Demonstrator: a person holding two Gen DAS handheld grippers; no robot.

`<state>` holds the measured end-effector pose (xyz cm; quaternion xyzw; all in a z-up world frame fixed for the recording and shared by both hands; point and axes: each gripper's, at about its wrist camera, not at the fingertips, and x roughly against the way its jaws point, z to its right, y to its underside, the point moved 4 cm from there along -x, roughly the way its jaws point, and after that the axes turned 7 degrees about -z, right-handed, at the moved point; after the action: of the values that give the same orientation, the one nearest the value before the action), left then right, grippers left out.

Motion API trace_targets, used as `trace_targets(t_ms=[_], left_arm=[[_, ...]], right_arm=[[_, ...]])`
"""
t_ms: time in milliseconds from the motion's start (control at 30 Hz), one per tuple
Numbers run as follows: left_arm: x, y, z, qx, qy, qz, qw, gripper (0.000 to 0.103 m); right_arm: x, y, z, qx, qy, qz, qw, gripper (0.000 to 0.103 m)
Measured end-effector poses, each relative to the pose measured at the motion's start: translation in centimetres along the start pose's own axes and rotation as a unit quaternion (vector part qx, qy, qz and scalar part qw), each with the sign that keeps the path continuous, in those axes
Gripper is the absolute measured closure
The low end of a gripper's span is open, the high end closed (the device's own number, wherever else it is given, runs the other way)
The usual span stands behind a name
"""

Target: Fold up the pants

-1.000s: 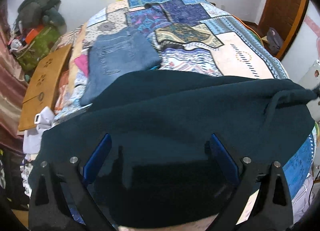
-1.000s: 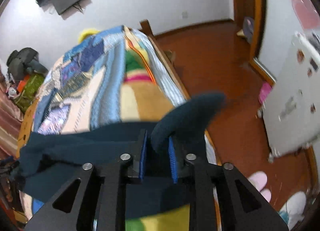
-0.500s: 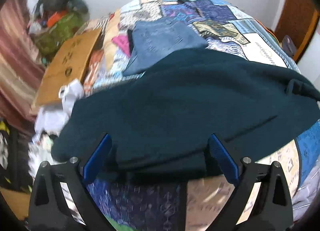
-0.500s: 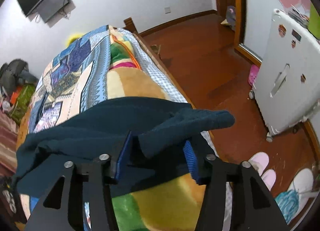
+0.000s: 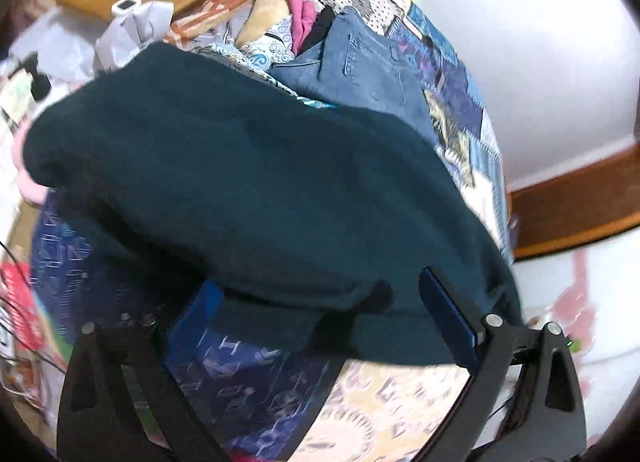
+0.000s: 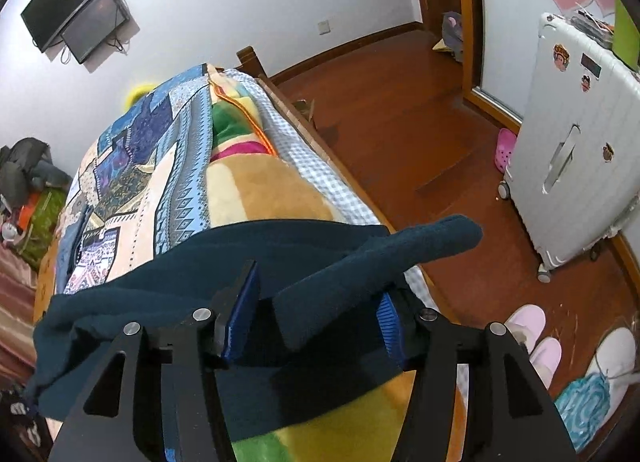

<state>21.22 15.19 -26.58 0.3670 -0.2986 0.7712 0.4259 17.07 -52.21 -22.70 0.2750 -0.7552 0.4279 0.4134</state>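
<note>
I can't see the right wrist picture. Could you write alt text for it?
A right gripper with open black jaws and blue pads straddles a fold of dark teal pants lying across a patchwork-covered bed. Beyond are a wooden floor, a white suitcase and pink slippers.

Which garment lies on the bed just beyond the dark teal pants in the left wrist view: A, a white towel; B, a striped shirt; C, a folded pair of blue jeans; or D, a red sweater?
C: folded blue jeans with a visible back pocket lie on the patchwork quilt just past the dark teal pants.
</note>
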Motion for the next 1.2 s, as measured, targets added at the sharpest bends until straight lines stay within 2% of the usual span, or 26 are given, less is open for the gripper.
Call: trace_targets(t_ms=[67,133,167,200,233,300,433,533,733,800,900,1067,1200], left_arm=[[-0.5,-0.6,-0.2,0.005,-0.025,0.006,0.9997,0.021],[-1.0,-1.0,-0.4,-0.001,-0.079,0.013,0.9968,0.047],[-1.2,-1.1,-0.4,-0.008,-0.108,0.024,0.9938,0.053],[-1.2,-1.0,-0.5,-0.018,-0.128,0.034,0.9911,0.065],[-1.1,-0.9,-0.3,-0.032,-0.147,0.046,0.9875,0.072],[-0.3,-0.7,0.2,-0.058,-0.173,0.076,0.9803,0.078],[1.4,-0.7,0.9,-0.084,-0.193,0.115,0.971,0.083],[3.2,-1.0,1.7,-0.098,-0.19,0.134,0.9675,0.086],[7.4,-1.1,2.8,-0.106,-0.177,0.173,0.9631,0.087],[7.6,-0.6,2.3,-0.099,-0.164,0.16,0.9683,0.087],[6.1,0.5,0.8,-0.09,-0.166,0.128,0.9737,0.087],[1.7,2.3,-1.8,-0.068,-0.175,0.064,0.9801,0.087],[1.1,3.2,-2.4,-0.077,-0.176,0.06,0.9795,0.083]], right_arm=[[-0.3,-0.1,0.1,-0.002,-0.001,-0.001,1.0,0.052],[-0.4,-0.3,0.4,-0.011,-0.005,-0.002,1.0,0.052],[-0.5,-0.5,0.8,-0.018,-0.009,-0.001,1.0,0.052],[-0.5,-0.5,1.1,-0.025,-0.01,0.0,1.0,0.052],[-0.5,-0.6,1.4,-0.032,-0.011,0.002,0.999,0.055],[-0.8,-0.8,1.8,-0.04,-0.014,-0.002,0.999,0.064],[-1.1,-1.4,2.0,-0.043,-0.023,-0.008,0.999,0.084],[-0.3,-2.2,1.3,-0.024,-0.02,0.003,1.0,0.092],[5.7,-5.0,-0.3,0.035,0.0,0.088,0.996,0.094],[7.5,-5.4,0.1,0.052,0.017,0.113,0.992,0.094],[6.7,-4.7,1.8,0.04,0.015,0.089,0.995,0.094],[1.4,-1.8,4.3,0.048,0.063,0.024,0.997,0.094],[-1.5,0.0,6.0,0.038,0.068,-0.015,0.997,0.093]])
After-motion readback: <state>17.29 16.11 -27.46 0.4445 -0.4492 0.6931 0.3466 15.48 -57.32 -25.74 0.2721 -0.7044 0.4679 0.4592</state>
